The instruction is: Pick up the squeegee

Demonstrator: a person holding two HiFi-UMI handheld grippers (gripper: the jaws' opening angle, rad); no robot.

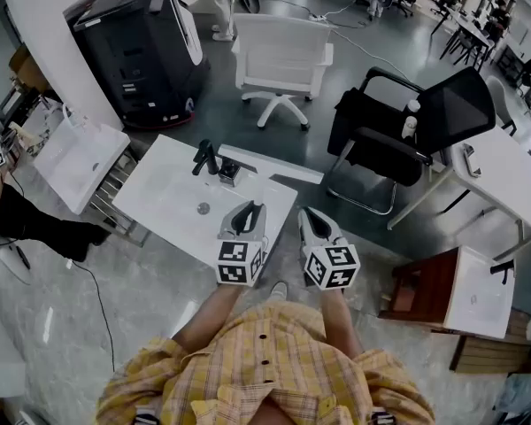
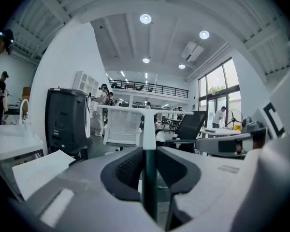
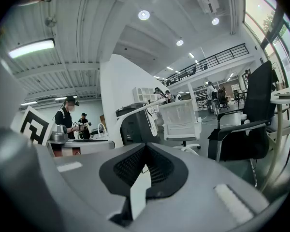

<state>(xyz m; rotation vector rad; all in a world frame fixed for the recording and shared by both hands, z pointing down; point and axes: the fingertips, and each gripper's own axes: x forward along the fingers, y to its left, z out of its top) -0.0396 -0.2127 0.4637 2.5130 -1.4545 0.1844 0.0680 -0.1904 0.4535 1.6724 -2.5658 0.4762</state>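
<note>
Left gripper view: the left gripper point(image 2: 148, 151) clamps the squeegee point(image 2: 148, 127) by its handle. The right gripper point(image 3: 145, 149) is closed and empty. The blade might twist loose.

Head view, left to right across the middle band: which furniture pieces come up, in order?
White rectangular sink basin → white washbasin counter with black faucet → black mesh office chair → white desk at the right edge.

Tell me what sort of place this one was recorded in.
Probably an open-plan office or lab hall, not a bathroom. A basin with a tap stands on the open floor near a white chair, a black chair and a desk. A mezzanine runs behind.
</note>
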